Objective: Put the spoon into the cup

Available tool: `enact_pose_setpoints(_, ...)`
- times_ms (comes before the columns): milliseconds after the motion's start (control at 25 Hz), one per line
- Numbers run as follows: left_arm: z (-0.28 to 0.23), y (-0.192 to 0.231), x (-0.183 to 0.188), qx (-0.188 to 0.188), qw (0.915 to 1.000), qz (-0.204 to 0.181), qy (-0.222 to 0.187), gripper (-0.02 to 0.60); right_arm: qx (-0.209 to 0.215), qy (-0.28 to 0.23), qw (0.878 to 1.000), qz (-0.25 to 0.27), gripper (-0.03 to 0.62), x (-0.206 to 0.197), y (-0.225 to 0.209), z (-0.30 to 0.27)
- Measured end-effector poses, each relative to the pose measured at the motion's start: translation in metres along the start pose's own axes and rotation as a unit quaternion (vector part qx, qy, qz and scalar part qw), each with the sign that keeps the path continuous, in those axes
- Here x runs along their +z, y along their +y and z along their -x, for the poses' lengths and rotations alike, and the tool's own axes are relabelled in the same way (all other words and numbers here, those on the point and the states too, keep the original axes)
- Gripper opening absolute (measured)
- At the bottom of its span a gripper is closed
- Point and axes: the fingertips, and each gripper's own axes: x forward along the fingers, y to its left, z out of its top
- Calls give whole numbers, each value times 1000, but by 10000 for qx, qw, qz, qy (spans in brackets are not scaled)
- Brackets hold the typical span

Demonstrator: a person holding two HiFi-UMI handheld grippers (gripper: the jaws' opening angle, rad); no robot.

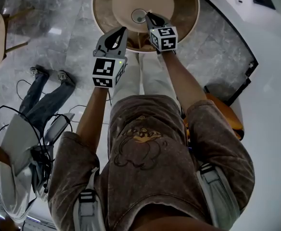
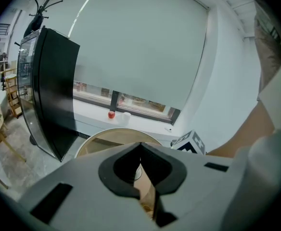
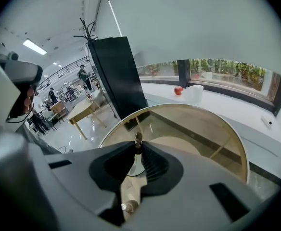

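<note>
Open tabletop surrounds the cup (image 1: 139,16) on the round table (image 1: 191,13), which carries nothing else, so the way in from the near rim is free. The right gripper (image 1: 148,15), clamped on the spoon (image 3: 138,138), crowds the cup's right side. The left gripper (image 1: 123,30), jaws together, hangs apart at the near rim. Off the table, an orange chair (image 1: 224,114) hems the right; another person's legs (image 1: 44,97) and floor cables (image 1: 20,88) hem the left.
</note>
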Motion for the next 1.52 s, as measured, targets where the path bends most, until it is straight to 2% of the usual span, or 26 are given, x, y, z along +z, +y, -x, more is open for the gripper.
enact_pose_setpoints(520, -10, -57, -44, 167, 9998, -121, -12, 17, -139, 201, 9997, -59, 57, -75, -50, 7)
enact_pose_setpoints(680, -19, -78, -55, 180, 9997, -174, 1, 17, -111, 145, 9998, -67, 57, -90, -68, 11)
enact_pose_setpoints(840, -7, -92, -65, 183, 9995, -238, -69, 17, -134, 43, 9999, -81, 57, -99, -65, 21)
enact_pose_setpoints(1200, -7, -37, -38, 43, 9999, 32, 148, 17, -113, 404, 9989, -206, 58, -68, -45, -14)
enact_pose_setpoints(1520, -9, -37, -32, -6, 9998, 107, 185, 17, -97, 352, 9987, -369, 156, -59, -46, -13)
